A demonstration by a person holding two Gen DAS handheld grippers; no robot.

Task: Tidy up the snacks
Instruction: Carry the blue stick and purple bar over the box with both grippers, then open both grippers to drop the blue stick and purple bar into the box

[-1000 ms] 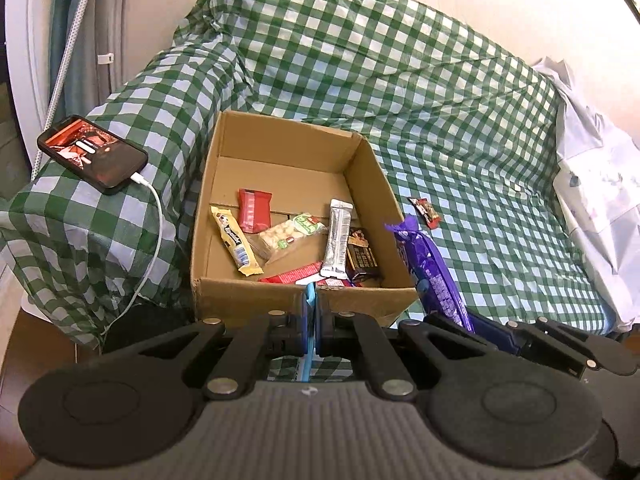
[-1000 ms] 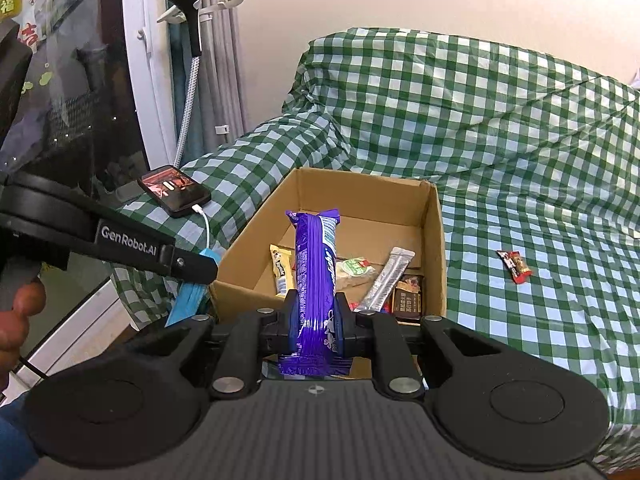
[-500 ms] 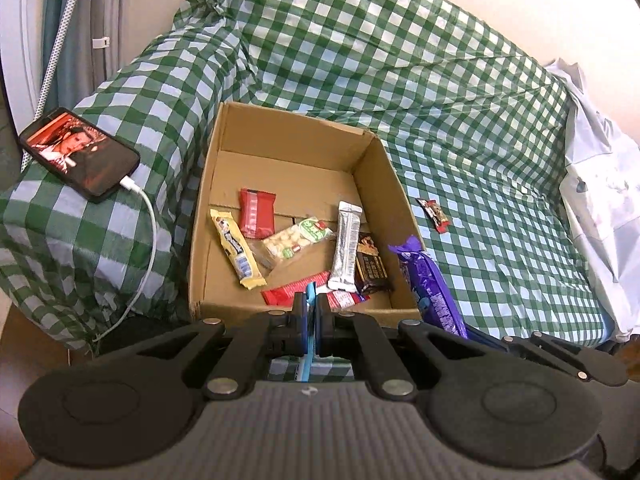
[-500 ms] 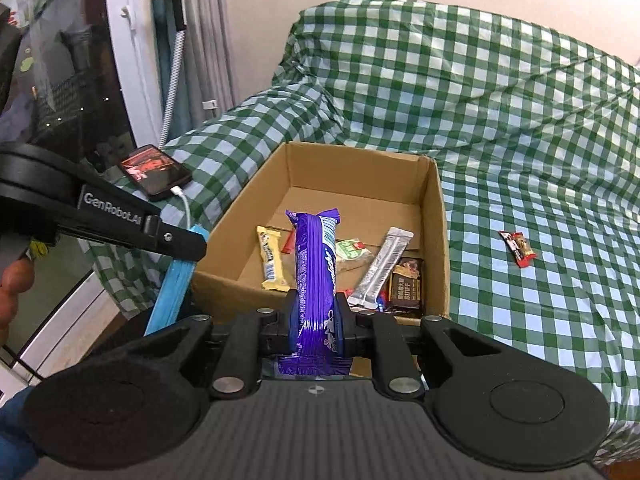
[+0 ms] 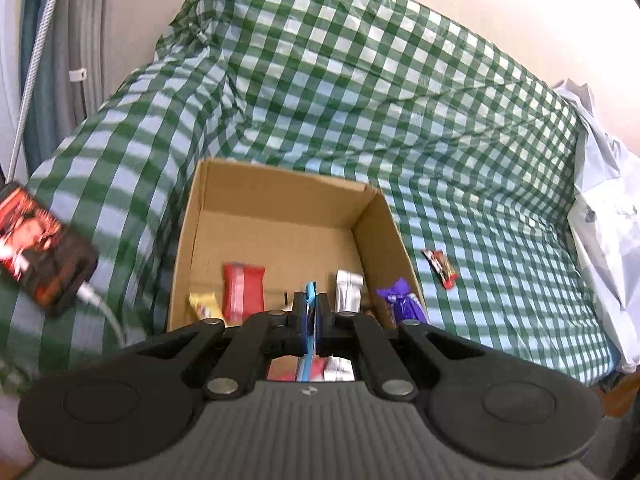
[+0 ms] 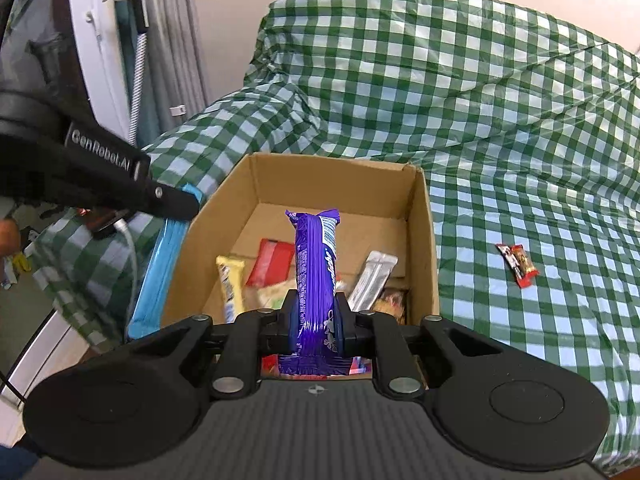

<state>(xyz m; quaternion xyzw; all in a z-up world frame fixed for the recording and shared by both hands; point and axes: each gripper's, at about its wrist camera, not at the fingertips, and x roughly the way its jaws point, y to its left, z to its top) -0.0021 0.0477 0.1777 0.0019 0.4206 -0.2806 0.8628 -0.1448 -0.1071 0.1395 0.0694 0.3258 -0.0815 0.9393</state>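
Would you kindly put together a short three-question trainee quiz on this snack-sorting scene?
1. True or false: the right gripper is shut on the purple snack bar.
2. What does the left gripper hold? A) a thin blue packet B) a red wrapper C) nothing
3. Fill in: one small red snack lies outside the cardboard box, on the checked ____.

Key: 1 true; 2 A; 3 cloth.
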